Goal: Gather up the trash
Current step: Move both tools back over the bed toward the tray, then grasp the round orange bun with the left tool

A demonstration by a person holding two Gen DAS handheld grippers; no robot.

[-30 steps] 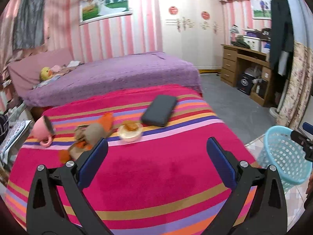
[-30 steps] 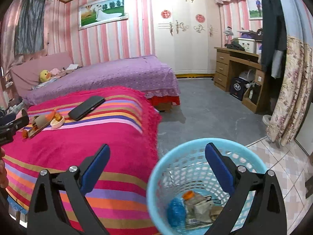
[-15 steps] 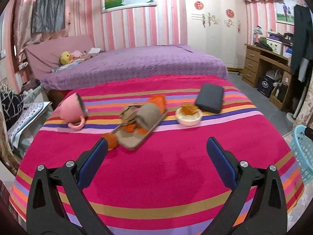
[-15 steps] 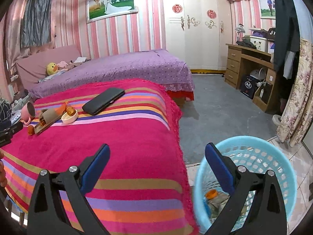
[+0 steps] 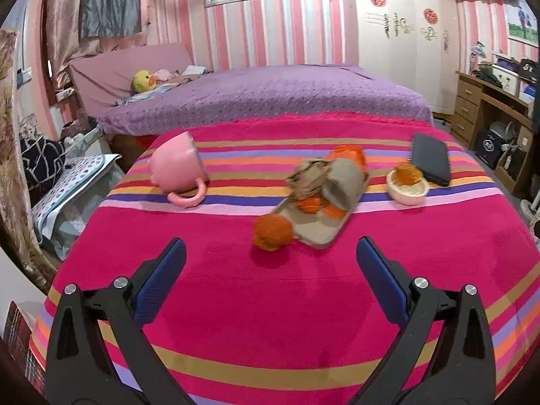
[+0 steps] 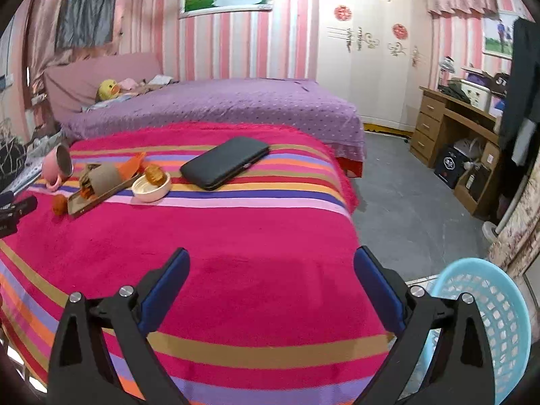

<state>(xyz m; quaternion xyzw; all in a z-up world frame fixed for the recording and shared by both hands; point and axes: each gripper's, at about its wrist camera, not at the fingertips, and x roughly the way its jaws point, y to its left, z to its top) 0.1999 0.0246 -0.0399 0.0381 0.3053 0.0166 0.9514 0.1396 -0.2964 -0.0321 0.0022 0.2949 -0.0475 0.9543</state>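
On the striped pink bedspread [image 5: 270, 303] lies a flat tray [image 5: 320, 229] with crumpled brown paper [image 5: 308, 177], a cardboard roll [image 5: 342, 182] and orange scraps. An orange ball of trash [image 5: 272, 231] lies beside the tray. A small white bowl [image 5: 407, 190] holds an orange lump. My left gripper [image 5: 270, 263] is open and empty, just short of the orange ball. My right gripper [image 6: 270, 270] is open and empty over the bed's near right part. The blue basket [image 6: 486, 320] stands on the floor at its right. The tray also shows in the right wrist view [image 6: 98, 192].
A pink mug [image 5: 179, 168] lies on its side at the left. A black case [image 5: 432, 158] lies at the right, also in the right wrist view [image 6: 224, 162]. A purple bed [image 5: 270, 98] stands behind, a wooden desk [image 6: 465, 141] at the far right.
Both grippers have swung left, away from the basket. The left one has come closer to the tray and orange ball. The basket has slid to the right edge of the right view.
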